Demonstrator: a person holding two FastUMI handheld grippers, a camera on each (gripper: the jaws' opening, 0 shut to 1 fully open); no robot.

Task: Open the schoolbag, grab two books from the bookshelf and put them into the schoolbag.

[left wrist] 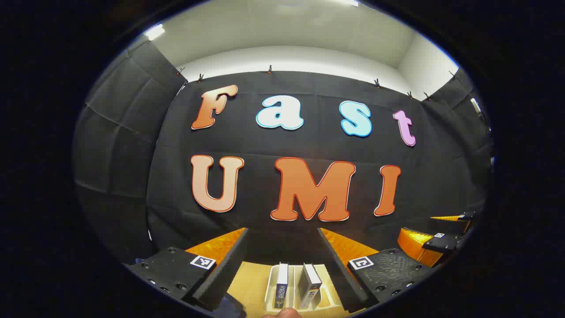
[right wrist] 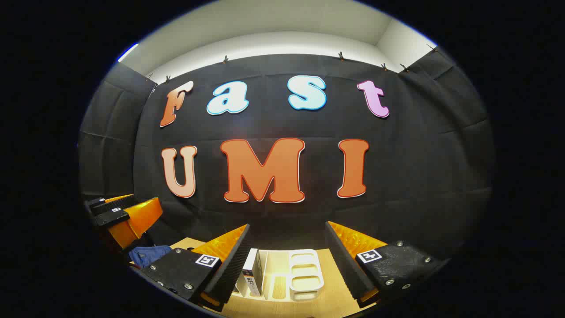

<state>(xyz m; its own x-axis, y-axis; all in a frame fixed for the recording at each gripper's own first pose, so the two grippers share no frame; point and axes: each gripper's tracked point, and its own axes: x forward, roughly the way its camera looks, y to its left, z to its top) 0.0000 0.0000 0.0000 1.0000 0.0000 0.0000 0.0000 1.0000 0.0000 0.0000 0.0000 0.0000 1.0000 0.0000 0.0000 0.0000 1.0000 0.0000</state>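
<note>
Below the black cloth wall, in the left gripper view, the left tongs stand with their two ridged black fingers spread wide apart and nothing between them. Past the fingers lies a pale wooden surface carrying a white rack that serves as the bookshelf. Two books stand upright in it, side by side with a small gap: a dark blue book on the left and a grey book on the right, both showing their spines toward the camera. A bit of blue fabric shows at the bottom edge beside the left finger; I cannot tell for sure that it is the schoolbag. At the far right of this view the right tongs appear, orange and black, held off to the side.

From the right gripper view, the right tongs are likewise parted wide and empty. Between their fingers sits the same white rack on the wooden surface, with several empty slots on its right side. One book with a white cover stands upright at the rack's left end, just beside the left finger's inner pad; whether they touch I cannot tell. Farther left, the blue schoolbag lies on the surface, partly hidden behind the finger. Above it the left tongs hang in the air, well apart from the rack.
</note>
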